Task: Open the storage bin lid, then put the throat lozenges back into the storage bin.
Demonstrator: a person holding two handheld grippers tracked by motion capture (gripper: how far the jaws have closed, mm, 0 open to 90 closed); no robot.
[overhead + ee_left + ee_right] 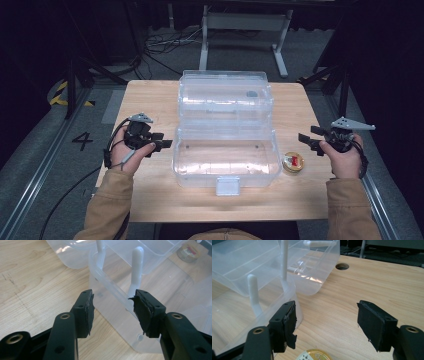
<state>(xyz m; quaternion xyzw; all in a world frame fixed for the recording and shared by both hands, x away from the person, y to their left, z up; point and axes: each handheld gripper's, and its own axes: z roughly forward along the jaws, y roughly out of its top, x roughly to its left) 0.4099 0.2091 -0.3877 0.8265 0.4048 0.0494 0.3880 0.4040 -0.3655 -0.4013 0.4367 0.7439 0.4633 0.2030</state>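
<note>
A clear plastic storage box (225, 160) lies open on the wooden table (150, 100), its lid (225, 95) folded back. My left gripper (164, 144) hovers just left of the box, jaws open and pointing at its side wall (112, 290). To the right of the box, my right gripper (306, 140) is open with nothing between its fingers. A small round gold tin (293, 162) with a red mark sits by the box's front right corner, and its gold rim (317, 355) peeks in below the right gripper's jaws.
A round hole (342, 266) pierces the tabletop near the far right. Beyond the table stand a white metal frame (245, 30) and loose cables (165, 42) on the floor. The person's tan sleeves (107, 205) rest at the near edge.
</note>
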